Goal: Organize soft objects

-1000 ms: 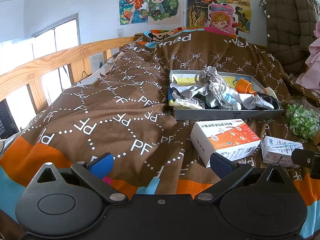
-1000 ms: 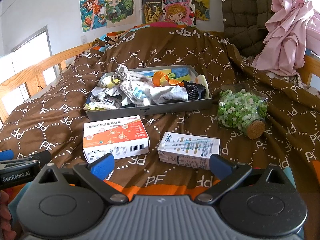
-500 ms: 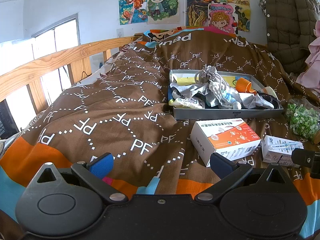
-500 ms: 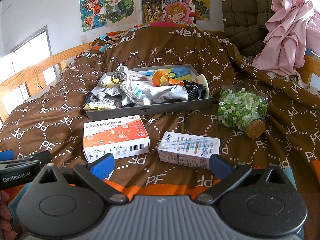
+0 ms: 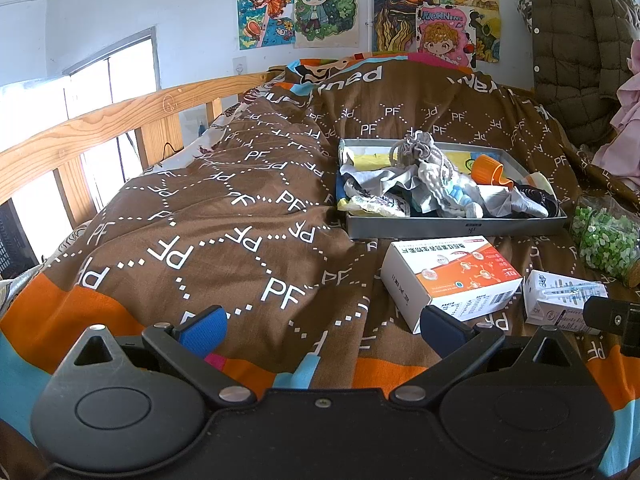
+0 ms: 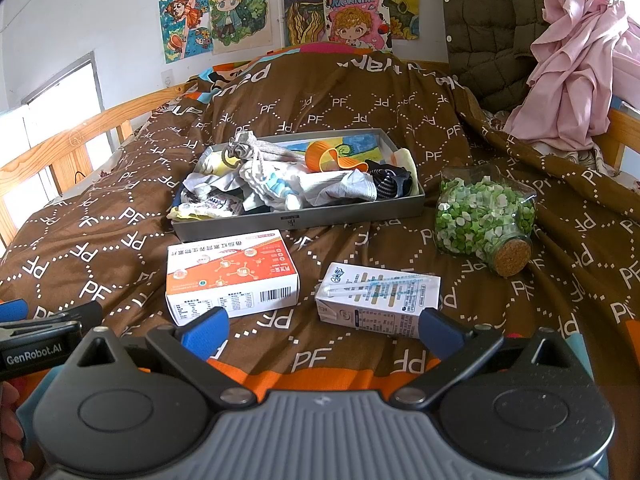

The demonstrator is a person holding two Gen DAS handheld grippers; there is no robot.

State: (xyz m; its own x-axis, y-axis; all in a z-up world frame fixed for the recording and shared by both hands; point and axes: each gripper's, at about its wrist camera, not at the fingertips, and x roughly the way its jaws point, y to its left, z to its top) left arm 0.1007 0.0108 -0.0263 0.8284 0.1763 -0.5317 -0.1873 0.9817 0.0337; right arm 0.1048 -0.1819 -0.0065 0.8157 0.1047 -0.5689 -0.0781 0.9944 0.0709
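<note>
A grey tray sits on the brown bed cover, piled with socks and small cloths, with an orange cup among them. My left gripper is open and empty, low over the cover, well short of the tray. My right gripper is open and empty, just short of a white carton. An orange and white box lies in front of the tray.
A corked glass jar of green and white bits lies on its side right of the tray. A wooden bed rail runs along the left. A pink cloth and a quilted coat hang at the back right.
</note>
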